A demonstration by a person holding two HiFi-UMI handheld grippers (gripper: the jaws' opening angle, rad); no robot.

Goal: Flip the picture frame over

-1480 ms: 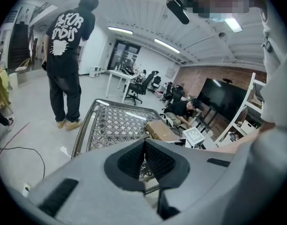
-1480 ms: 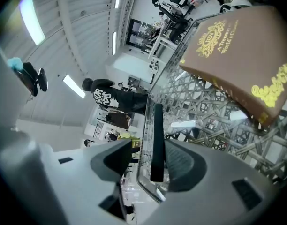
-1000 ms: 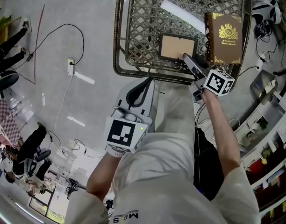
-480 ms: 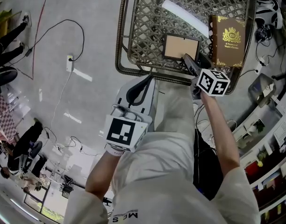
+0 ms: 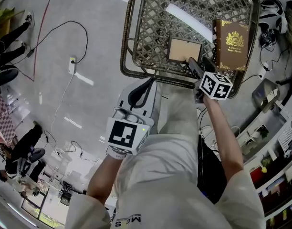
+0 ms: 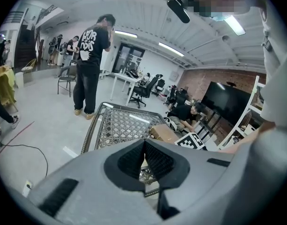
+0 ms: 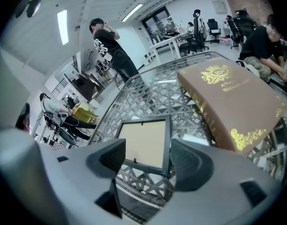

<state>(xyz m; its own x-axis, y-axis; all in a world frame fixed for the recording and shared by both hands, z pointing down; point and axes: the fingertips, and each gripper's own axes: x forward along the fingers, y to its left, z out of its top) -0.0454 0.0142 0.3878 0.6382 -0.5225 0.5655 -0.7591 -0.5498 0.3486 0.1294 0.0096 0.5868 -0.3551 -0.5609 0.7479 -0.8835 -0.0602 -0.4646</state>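
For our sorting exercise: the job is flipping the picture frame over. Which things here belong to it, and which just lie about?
Job: picture frame; right tool, its jaws just opening, nothing gripped; wicker table beneath.
Lying about: brown book; power strip; shut left tool.

Left gripper (image 6: 144, 146) fingers together; right gripper (image 7: 147, 156) fingers just opened wide, gripping nothing.
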